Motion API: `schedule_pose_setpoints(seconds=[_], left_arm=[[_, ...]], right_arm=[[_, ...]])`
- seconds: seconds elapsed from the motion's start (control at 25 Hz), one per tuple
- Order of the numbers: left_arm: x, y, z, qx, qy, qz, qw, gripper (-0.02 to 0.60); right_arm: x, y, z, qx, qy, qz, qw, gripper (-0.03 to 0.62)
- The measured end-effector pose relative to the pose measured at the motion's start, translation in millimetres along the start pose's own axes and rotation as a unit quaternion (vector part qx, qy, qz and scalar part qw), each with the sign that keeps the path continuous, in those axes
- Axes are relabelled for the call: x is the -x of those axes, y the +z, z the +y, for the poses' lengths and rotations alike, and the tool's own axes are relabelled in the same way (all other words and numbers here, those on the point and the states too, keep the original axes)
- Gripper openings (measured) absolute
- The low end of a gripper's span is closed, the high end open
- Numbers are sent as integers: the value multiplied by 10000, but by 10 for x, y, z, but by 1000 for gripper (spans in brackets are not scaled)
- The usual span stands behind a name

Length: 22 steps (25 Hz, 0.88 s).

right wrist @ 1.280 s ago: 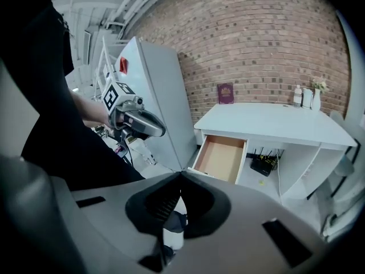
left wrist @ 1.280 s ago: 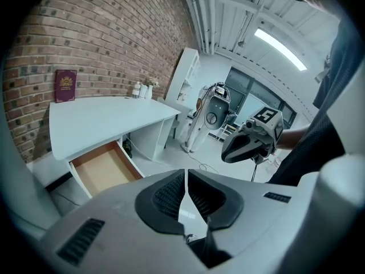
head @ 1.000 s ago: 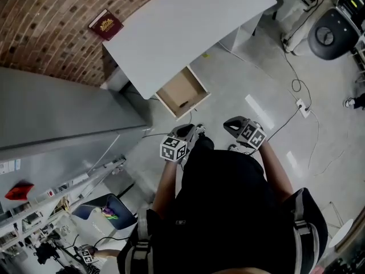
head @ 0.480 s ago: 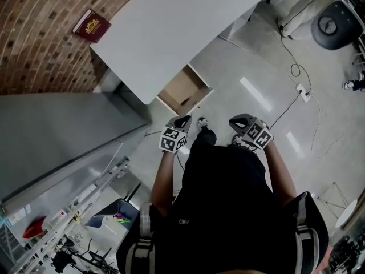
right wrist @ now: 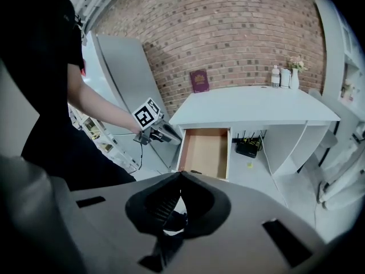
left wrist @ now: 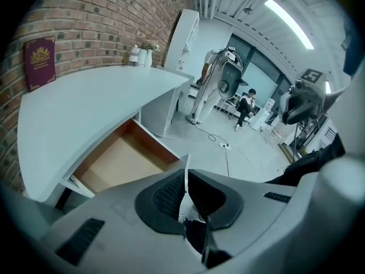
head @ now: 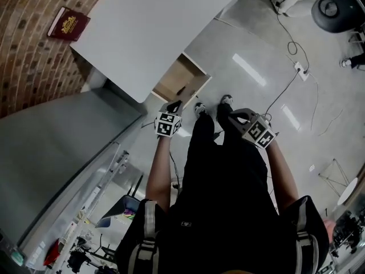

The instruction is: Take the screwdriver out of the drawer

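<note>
The wooden drawer [head: 181, 80] stands pulled out from under the white desk [head: 154, 21]. A small dark item [right wrist: 195, 172] lies near the drawer's front edge; it is too small to tell whether it is the screwdriver. My left gripper [head: 174, 106] hangs shut and empty just short of the drawer's front. From the right gripper view, the left gripper [right wrist: 158, 132] shows left of the drawer [right wrist: 206, 150]. My right gripper [head: 230, 116] is shut too, empty, held over the floor to the drawer's right. In the gripper views the left gripper [left wrist: 183, 178] and the right gripper [right wrist: 178, 194] both show closed pads.
A maroon book [head: 68, 23] leans on the brick wall at the desk's back. Bottles [right wrist: 280, 76] stand on the desk's far end and a black box [right wrist: 247, 148] sits under it. A grey panel [head: 51, 147] is on the left. Cables [head: 293, 44] and a chair [head: 336, 4] lie to the right.
The person has stepped toward the desk, so both grippers are now closer to the open drawer. Both stay shut and empty.
</note>
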<state>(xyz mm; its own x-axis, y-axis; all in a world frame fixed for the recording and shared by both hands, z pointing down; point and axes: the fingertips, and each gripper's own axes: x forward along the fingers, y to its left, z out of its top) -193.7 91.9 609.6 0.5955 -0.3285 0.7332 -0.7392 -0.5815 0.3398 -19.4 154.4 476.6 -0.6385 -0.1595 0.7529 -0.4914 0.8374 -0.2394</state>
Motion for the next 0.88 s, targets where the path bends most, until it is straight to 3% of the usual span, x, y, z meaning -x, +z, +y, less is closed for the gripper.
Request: schedule_pose_setpoints(seconds=[0.24, 0.44, 0.6, 0.88], left_arm=[[-341, -255, 245, 73, 45, 392, 9992, 28], [-650, -442, 372, -110, 66, 771, 9969, 28], [-965, -694, 542, -447, 138, 1267, 9908, 62], [-1445, -1084, 783, -479, 74, 1798, 9825, 96]], right_arm=[[-207, 59, -71, -128, 144, -76, 9998, 57], [-398, 44, -124, -339, 404, -196, 9984, 57], [-574, -140, -136, -368, 596, -30, 9975, 57], [-844, -552, -182, -512, 899, 267, 9943, 57]])
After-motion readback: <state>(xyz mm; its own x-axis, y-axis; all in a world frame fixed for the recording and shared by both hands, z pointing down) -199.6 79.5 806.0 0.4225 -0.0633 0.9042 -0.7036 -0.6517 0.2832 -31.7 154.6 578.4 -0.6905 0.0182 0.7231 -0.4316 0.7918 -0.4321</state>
